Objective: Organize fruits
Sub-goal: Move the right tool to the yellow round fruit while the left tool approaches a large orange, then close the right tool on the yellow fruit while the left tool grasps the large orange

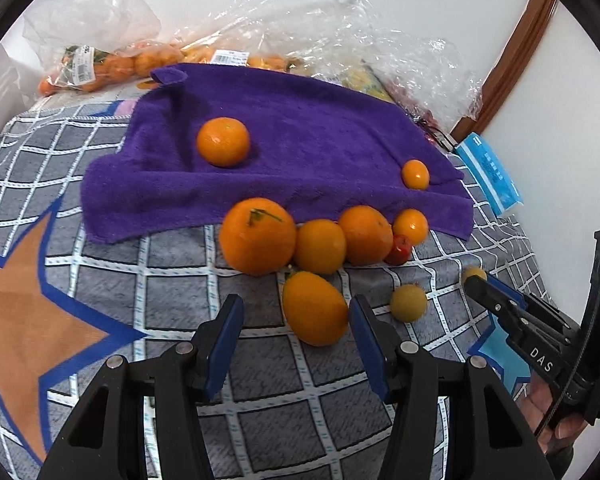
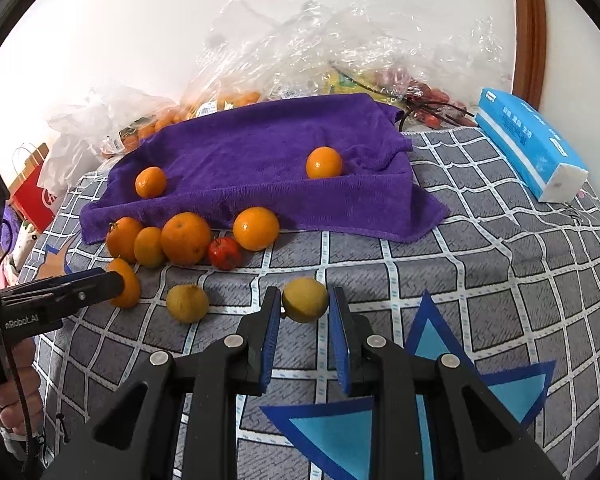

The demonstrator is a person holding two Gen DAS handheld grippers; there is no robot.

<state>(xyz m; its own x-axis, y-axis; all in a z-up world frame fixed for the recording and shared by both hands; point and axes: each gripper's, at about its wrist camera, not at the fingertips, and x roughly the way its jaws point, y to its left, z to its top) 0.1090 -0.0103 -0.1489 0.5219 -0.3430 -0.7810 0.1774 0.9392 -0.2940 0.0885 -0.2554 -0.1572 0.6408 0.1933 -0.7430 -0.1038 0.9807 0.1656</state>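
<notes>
A purple towel (image 1: 292,152) lies on the grey checked cloth, with two oranges (image 1: 223,142) on it. A row of oranges (image 1: 257,236) and a small red fruit (image 1: 398,249) sits along its near edge. My left gripper (image 1: 296,314) is open around an oval orange (image 1: 314,308), fingers a little apart from it. My right gripper (image 2: 305,304) is open around a yellow fruit (image 2: 305,300); its left finger looks close to touching. A second yellow fruit (image 2: 187,303) lies between the grippers.
Clear plastic bags (image 1: 112,62) with more oranges lie behind the towel against the white wall. A blue tissue pack (image 2: 530,142) lies at the right. A red paper bag (image 2: 34,196) stands at the far left. A brown door frame (image 2: 530,20) is at the right.
</notes>
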